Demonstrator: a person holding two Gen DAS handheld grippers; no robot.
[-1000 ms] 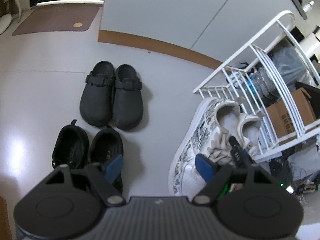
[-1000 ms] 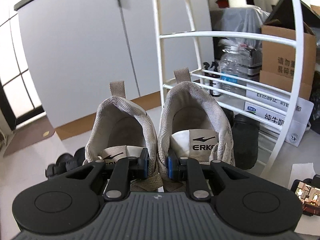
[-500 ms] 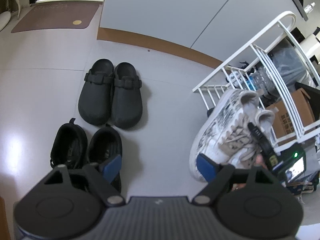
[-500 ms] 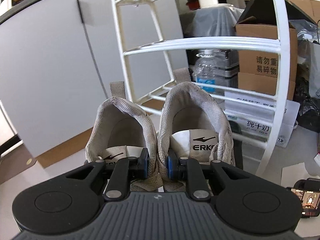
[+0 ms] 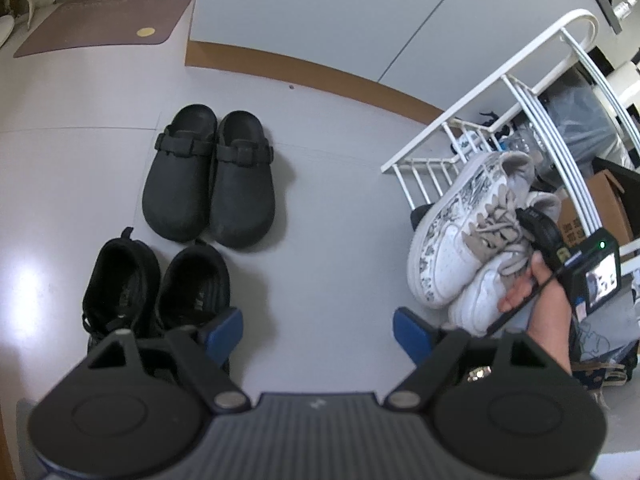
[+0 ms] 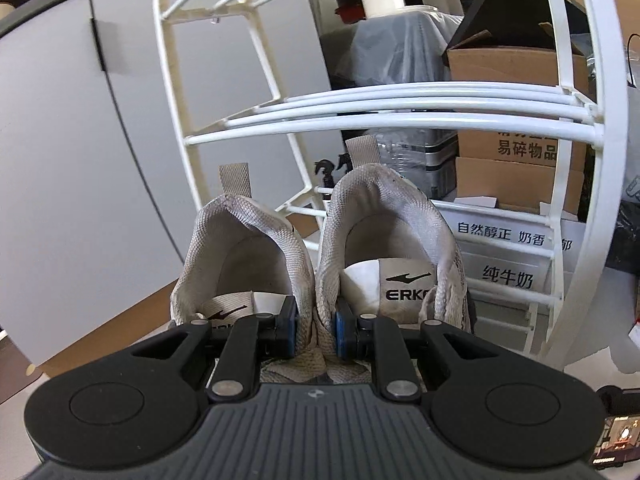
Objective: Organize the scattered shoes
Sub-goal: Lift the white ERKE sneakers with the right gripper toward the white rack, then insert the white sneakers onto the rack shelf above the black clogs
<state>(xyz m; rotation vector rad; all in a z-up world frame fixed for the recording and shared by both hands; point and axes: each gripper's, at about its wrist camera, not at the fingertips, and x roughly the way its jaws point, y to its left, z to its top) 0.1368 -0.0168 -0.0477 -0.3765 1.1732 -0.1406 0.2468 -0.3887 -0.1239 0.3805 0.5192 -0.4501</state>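
- The right gripper (image 6: 315, 332) is squeezed tight on the pair of white sneakers (image 6: 320, 256). It pinches the two inner walls of the shoes together, one blue pad inside each shoe.
- The sneakers hang in the air just in front of the white wire rack (image 6: 400, 120). In the left wrist view they sit at about 3 o'clock.
- The cloth walls look soft and bendy, so the shoes may wobble or slip. They look light. The pinch where the two shoes meet is a good spot to hold.
- The left gripper (image 5: 318, 330) is wide open and holds nothing.
- The black clogs (image 5: 210, 178) sit side by side on the floor at 11 o'clock. The black sneakers (image 5: 156, 288) sit at 9 o'clock, just beside the left gripper.
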